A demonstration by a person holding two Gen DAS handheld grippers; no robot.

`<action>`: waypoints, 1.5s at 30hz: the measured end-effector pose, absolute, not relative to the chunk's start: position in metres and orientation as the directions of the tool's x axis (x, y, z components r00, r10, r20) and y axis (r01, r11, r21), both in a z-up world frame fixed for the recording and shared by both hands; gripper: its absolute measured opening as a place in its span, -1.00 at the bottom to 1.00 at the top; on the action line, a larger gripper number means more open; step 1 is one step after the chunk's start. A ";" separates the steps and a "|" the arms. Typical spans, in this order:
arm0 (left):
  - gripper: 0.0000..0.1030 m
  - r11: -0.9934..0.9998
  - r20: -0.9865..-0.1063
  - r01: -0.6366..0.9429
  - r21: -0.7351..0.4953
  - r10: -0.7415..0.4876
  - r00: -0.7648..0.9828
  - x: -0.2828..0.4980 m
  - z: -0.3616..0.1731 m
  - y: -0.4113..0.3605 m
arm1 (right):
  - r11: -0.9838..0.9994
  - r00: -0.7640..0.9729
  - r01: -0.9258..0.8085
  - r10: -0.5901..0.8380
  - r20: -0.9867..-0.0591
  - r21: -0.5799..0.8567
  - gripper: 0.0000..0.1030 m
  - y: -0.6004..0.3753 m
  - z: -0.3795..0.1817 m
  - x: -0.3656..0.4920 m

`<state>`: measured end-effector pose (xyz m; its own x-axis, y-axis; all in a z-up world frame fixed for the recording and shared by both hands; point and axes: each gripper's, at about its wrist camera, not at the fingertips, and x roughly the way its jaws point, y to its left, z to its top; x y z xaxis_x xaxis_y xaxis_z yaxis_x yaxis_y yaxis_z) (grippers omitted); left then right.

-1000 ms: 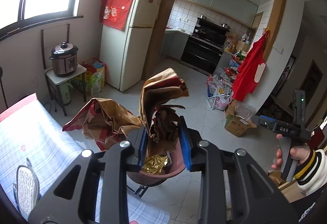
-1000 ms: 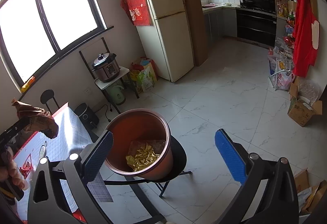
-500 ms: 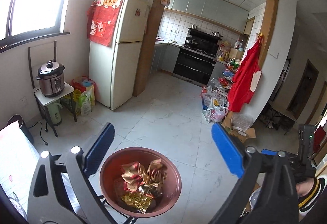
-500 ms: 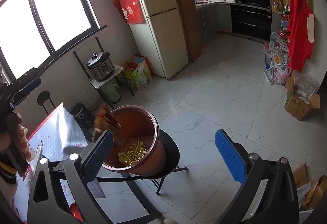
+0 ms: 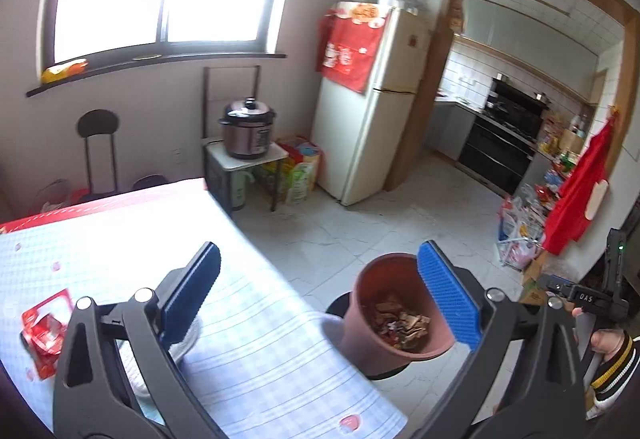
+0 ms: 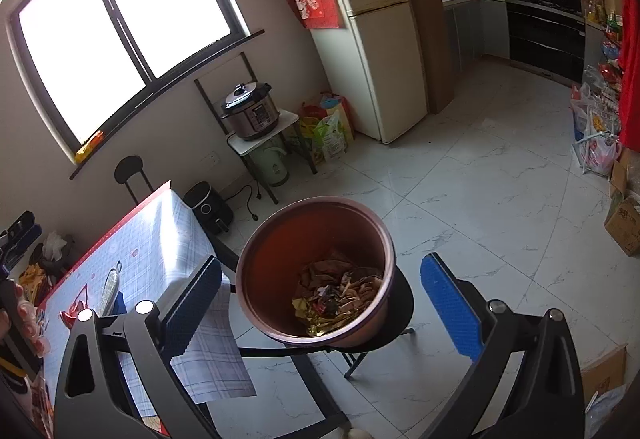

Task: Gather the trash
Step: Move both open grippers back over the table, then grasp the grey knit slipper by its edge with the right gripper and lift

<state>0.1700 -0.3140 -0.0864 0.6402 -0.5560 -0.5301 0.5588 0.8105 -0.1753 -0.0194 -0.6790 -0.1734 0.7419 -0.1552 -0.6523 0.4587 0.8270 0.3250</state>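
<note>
A brown bin stands on a black stool and holds crumpled brown and gold wrappers. It also shows in the left wrist view beside the table edge. My left gripper is open and empty over the table's corner. My right gripper is open and empty, above the bin. A red wrapper lies on the checked tablecloth at the left. The right gripper's body shows at the far right of the left wrist view.
A fridge, a pressure cooker on a small stand and bags line the far wall. A black chair stands behind the table. Boxes and bags sit on the tiled floor at the right.
My left gripper opened and dropped the brown wrapper into the bin, then swung left towards the table. My right gripper stayed open above the bin.
</note>
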 end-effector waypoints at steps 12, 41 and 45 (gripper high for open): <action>0.89 0.965 -0.560 0.181 -0.189 -0.257 0.788 0.136 -0.094 -0.064 | 0.919 0.754 0.209 0.066 -0.654 0.334 0.91 -0.538 -0.158 0.084; 0.89 0.947 -0.630 0.028 -0.319 -0.234 0.740 0.178 -0.172 0.153 | 0.919 0.640 0.158 0.184 -0.746 0.362 0.63 -0.317 -0.254 0.251; 0.89 0.950 -0.641 0.025 -0.312 -0.230 0.732 0.181 -0.176 0.162 | 0.898 0.632 0.206 0.181 -0.754 0.388 0.60 -0.315 -0.276 0.269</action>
